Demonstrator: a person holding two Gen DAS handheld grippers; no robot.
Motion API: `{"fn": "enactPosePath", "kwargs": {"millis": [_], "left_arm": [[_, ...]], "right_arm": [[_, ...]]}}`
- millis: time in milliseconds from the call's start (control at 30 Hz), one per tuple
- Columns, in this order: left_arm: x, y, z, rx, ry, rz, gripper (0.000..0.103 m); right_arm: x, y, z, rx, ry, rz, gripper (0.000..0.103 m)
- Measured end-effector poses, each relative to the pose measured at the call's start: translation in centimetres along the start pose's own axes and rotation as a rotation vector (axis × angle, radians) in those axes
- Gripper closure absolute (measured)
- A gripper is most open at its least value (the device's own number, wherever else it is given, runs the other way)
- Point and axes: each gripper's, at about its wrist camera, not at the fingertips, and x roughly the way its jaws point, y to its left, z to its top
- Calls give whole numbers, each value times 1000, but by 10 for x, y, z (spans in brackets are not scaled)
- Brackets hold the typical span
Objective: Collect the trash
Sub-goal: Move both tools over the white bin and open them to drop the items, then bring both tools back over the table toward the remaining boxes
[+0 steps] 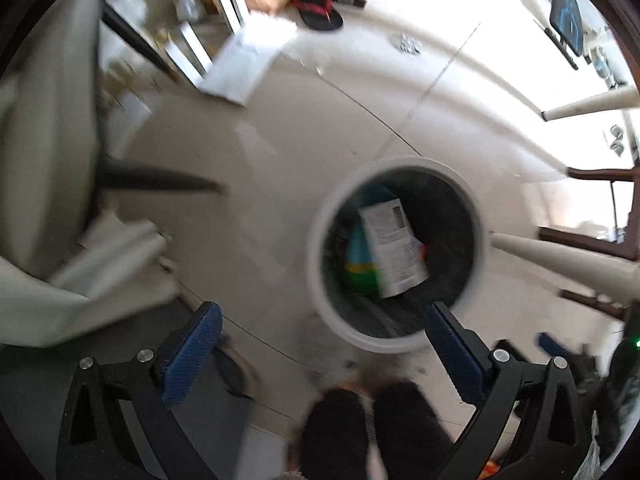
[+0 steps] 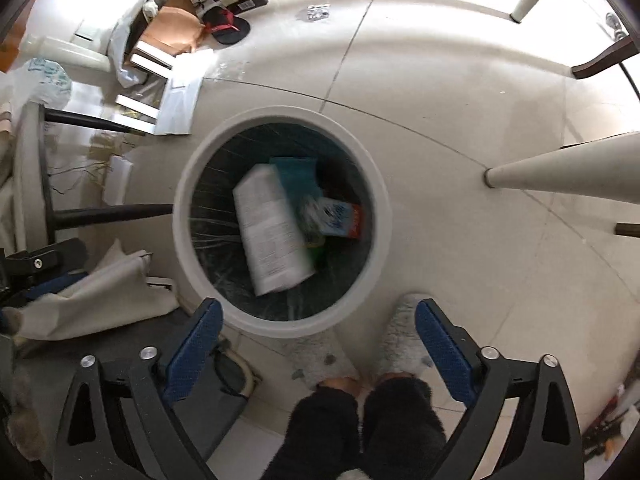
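Both your grippers hang over the white-rimmed trash bin [image 2: 182, 216] with jaws spread wide and nothing between the blue pads: the right gripper [image 2: 318, 332] is almost straight above it, the left gripper [image 1: 322, 340] is offset so the bin [image 1: 320, 280] sits toward its 4 o'clock.

Inside the bin, a white printed carton [image 2: 270, 232] lies tilted across a teal package [image 2: 298, 176], with a smaller blue-and-red wrapper [image 2: 340, 216] at its 3 o'clock.

What looks left to collect is on the floor: a crumpled foil-like scrap [image 2: 319, 12] at 12 o'clock from the bin, well apart from it, and flat white paper sheets [image 1: 248, 64] at about 10 o'clock near the chair legs.

The scrap should be very light and crushable, so pinch it across its raised folds. The sheets are probably limp and lie flush with the slick tile; take an edge or a lifted corner, not the middle.

The right view shows the bin's contents sharply, plus your grey slippers [image 2: 400, 336] touching its rim. The left view is motion-blurred but shows the sheets more openly, and the scrap [image 1: 408, 44] too.
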Motion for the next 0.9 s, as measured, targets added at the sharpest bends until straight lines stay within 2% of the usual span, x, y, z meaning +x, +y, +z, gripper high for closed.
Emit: {"fn": "enactPosePath", "kwargs": {"millis": [133,433,700,900], "left_arm": [[-14,4,-9,29,-12,68,0],[-70,-6,-32,66,-7,107,0],[-142,-11,-65,78,-17,139,0],[-203,-8,-86,46,-21,114,0]], "right_arm": [[-17,2,-4,5,-6,-40,0],[-83,5,-18,37,-10,-50,0],[-169,16,-37,18,-26,-38,0],[-242,27,-51,0,-43,12,0]]}}
